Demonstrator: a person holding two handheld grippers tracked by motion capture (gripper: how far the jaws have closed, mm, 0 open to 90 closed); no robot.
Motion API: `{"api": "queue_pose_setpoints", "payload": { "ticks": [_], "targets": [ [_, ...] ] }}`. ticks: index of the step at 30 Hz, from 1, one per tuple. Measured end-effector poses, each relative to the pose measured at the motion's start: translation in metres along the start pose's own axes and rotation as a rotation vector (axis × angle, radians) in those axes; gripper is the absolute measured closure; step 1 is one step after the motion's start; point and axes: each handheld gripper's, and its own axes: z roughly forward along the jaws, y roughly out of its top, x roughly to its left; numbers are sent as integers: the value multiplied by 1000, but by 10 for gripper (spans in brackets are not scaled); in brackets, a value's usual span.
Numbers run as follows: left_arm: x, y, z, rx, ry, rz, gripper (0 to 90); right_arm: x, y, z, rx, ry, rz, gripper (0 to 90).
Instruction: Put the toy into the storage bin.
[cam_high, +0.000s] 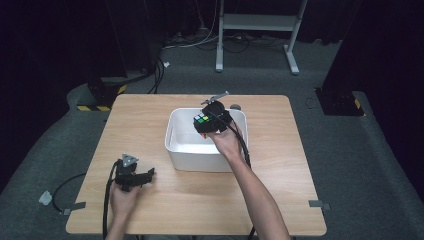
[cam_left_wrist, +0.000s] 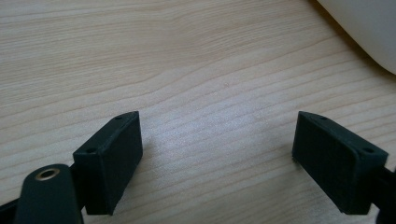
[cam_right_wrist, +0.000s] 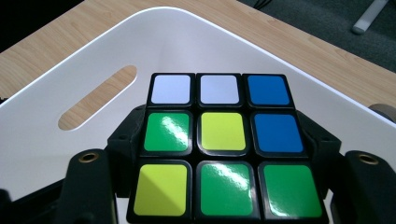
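Puzzle cube (cam_right_wrist: 223, 145) clamped in right gripper (cam_high: 212, 121), held over white bin (cam_high: 186, 152).
Bin interior looks bare, far corner hidden by hand. Left gripper (cam_left_wrist: 217, 161) wide open, holding nothing, on table (cam_high: 150, 120) near the bin.

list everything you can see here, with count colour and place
scrambled puzzle cube: one, black with white, blue, green and yellow stickers, held over the tub
white plastic tub: one, white, slot handle in its wall, middle of the table
light wooden table: one, pale wood
metal frame legs: white, on the grey carpet beyond the table
left gripper: one, black, jaws open over bare wood, near the left front
right gripper: one, black, jaws shut on the cube
forearms: two, entering from the bottom
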Motion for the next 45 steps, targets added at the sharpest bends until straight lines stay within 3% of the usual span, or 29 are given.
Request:
{"api": "queue_pose_setpoints", "payload": {
  "ticks": [45],
  "targets": [
    [0, 0, 0, 0, 0, -1, 164, -8, -12, -20, -6, -15, -4, 336]
  ]
}}
